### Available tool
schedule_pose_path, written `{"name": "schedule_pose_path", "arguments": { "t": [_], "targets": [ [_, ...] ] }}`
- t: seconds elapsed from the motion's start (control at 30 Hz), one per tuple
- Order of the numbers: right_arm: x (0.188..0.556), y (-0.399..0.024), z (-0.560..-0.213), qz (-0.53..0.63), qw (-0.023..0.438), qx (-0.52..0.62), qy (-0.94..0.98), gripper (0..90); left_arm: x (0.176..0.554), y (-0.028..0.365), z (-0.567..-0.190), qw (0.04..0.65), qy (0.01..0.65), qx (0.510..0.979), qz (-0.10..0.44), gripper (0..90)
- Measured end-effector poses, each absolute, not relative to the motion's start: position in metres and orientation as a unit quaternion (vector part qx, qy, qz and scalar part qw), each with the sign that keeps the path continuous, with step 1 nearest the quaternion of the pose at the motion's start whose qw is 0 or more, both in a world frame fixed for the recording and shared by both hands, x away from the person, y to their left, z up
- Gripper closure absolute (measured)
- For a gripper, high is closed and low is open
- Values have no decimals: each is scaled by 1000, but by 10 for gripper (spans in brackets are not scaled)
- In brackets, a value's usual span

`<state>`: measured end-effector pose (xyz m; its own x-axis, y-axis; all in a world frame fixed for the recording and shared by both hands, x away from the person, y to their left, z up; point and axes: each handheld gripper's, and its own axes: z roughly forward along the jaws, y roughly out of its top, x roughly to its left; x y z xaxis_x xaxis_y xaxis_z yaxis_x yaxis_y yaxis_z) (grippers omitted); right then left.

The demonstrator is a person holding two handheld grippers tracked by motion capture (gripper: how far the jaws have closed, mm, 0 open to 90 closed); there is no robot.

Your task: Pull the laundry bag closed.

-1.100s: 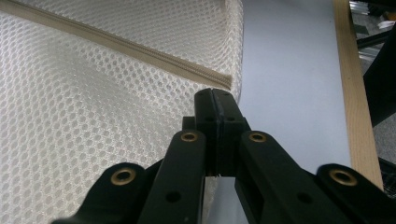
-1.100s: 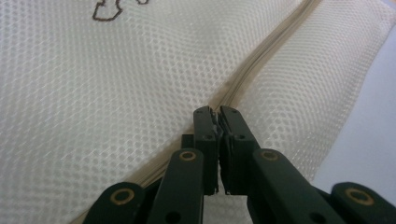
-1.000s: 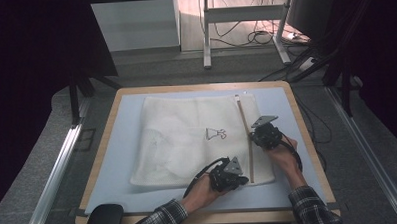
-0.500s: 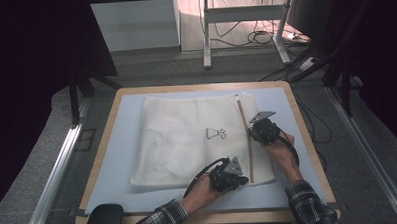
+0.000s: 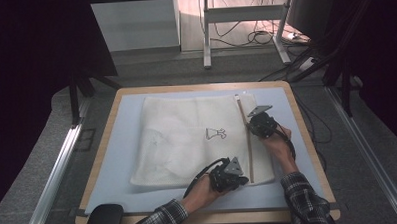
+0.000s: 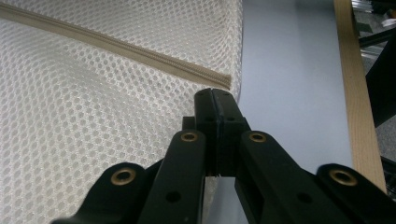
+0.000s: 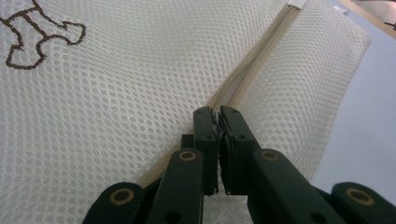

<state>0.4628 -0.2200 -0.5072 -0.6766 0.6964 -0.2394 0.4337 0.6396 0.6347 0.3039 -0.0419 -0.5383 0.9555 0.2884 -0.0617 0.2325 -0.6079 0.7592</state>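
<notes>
A white mesh bag point(image 5: 187, 137) lies flat on the blue mat point(image 5: 123, 154), with a brown stitched figure point(image 5: 215, 134) near its middle. A beige zipper point(image 5: 249, 155) runs along its right side. My left gripper point(image 5: 241, 176) is shut on the bag's near right corner, just past the zipper's end point(image 6: 219, 81); its tips point(image 6: 215, 93) pinch the mesh point(image 6: 93, 93). My right gripper point(image 5: 249, 124) sits farther up the zipper, shut on the pull, which is mostly hidden between the tips point(image 7: 217, 113). Ahead of it the zipper point(image 7: 252, 65) runs to the bag's far corner.
The mat rests on a wooden table point(image 5: 100, 160) with a raised rim. A black object point(image 5: 104, 220) sits at the near left corner. Beyond the table are metal desk legs point(image 5: 206, 36) and floor cables point(image 5: 259, 37). Bare mat lies left of the bag.
My right gripper has slid a little farther along the zipper, away from the person. The left gripper has stayed at the bag's near corner.
</notes>
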Motion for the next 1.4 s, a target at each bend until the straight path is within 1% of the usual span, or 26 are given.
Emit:
{"name": "schedule_pose_path", "arguments": {
  "t": [0.87, 1.4],
  "targets": [
    [500, -213, -509, 269, 250, 330, 869, 851, 302, -42, -538, 416, 142, 897, 42, 900],
    [521, -211, -511, 279, 249, 348, 860, 849, 303, -42, -538, 417, 142, 897, 41, 900]
  ]
}}
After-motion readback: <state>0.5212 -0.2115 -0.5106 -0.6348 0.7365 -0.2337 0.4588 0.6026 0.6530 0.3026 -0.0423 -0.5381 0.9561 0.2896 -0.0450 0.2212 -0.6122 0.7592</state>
